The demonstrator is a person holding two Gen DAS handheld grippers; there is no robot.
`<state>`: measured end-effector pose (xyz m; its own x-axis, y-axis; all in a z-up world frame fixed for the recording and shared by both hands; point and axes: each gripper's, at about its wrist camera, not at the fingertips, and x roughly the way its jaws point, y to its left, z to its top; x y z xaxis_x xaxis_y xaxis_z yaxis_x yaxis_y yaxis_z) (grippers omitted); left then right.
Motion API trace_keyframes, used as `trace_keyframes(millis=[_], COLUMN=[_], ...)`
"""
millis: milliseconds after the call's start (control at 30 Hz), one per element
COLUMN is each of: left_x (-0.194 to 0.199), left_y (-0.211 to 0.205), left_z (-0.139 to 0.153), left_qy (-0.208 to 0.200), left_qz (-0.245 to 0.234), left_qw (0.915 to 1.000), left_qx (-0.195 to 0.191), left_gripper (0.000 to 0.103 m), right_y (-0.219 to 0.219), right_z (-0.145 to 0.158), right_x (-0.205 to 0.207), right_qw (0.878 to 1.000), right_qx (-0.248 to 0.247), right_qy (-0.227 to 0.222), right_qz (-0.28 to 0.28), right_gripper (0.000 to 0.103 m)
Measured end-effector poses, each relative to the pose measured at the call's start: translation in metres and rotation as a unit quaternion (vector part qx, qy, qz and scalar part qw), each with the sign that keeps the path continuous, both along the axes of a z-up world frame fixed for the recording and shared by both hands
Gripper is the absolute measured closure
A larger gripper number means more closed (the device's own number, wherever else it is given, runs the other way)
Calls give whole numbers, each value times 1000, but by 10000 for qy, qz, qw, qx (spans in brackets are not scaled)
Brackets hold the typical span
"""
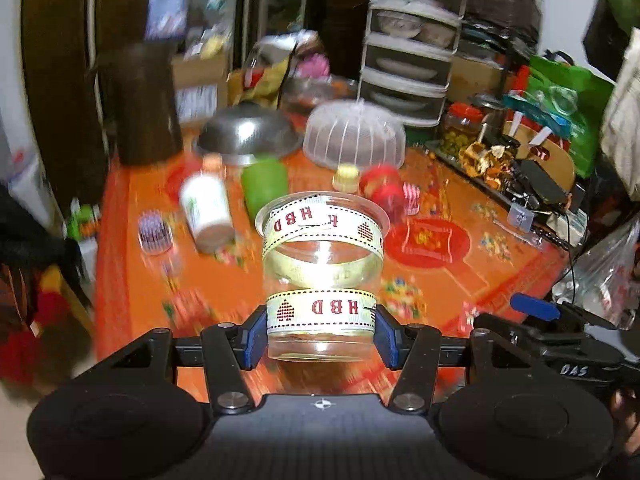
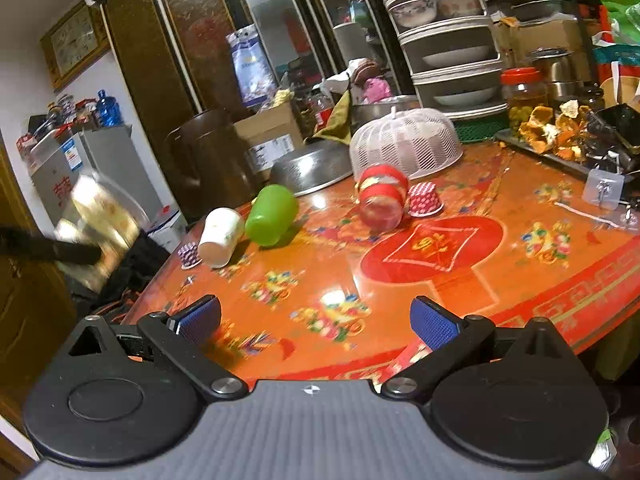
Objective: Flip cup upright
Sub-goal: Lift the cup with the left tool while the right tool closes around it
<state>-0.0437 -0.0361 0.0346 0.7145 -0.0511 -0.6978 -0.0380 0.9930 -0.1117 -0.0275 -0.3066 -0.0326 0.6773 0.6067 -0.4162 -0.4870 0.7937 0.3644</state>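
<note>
My left gripper (image 1: 320,330) is shut on a clear plastic cup (image 1: 322,276) wrapped in white "HBD" ribbon, held above the orange table with its rim pointing away from the camera. The same cup shows blurred at the far left of the right wrist view (image 2: 100,228). My right gripper (image 2: 316,320) is open and empty over the table's near edge. A white paper cup (image 2: 220,236), a green cup (image 2: 272,214) and a clear cup with red ribbon (image 2: 382,196) lie on their sides on the table.
The orange patterned table (image 2: 440,288) also carries small cupcake liners (image 2: 424,200), an upturned steel bowl (image 2: 316,168), a white mesh food cover (image 2: 404,148), a brown jug (image 2: 208,160) and clutter along the back right (image 2: 560,132). A dish rack (image 2: 452,52) stands behind.
</note>
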Motion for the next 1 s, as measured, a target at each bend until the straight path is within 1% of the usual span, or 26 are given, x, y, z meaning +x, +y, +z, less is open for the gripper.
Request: trace_keyframes(millis=[100,167,233,367,433,500,567,633,700,833,933,1000], left_x=[6,9,13,17,16,15,15,15,16,16,18,18], left_y=[-2,-7,-11,-21,-20,-20,-18,-16,-15,-12,-8,-6], left_z=[-38,-57,-71,-89,-94,-95,-96,-97,-97,-98,-99,-100], left_qy=[292,357,392,493,478,447,442,447,453,451,461,464], left_qz=[44,86,120,81,115,165,189,204,207,172,145,128], left_qw=[9989,9984,9975,9970,9965,9964,9958,9951,9946,9941,9932,9927], left_qx=[-367,-436,-579,-598,-671,-699,-785,-859,-914,-972,-1062,-1109], left_gripper=[46,46,46,46,46,46,46,46,46,46,46,46], right_y=[10,16,22,38,47,57,68,79,86,98,109,115], right_z=[-1,-1,0,2,1,-1,-5,-11,-17,-19,-17,-16], right_x=[2,5,12,23,31,42,49,59,67,74,77,76], right_qw=[9997,9992,9983,9928,9855,9746,9655,9517,9400,9353,9373,9397], right_qx=[-171,-167,-141,57,248,428,484,546,582,414,111,-110], right_qy=[185,329,538,1110,1562,2060,2407,2846,3190,3359,3322,3263], right_qz=[61,137,197,444,608,771,872,1012,1063,1036,1044,1021], right_gripper=[1,1,1,1,1,1,1,1,1,1,4,8])
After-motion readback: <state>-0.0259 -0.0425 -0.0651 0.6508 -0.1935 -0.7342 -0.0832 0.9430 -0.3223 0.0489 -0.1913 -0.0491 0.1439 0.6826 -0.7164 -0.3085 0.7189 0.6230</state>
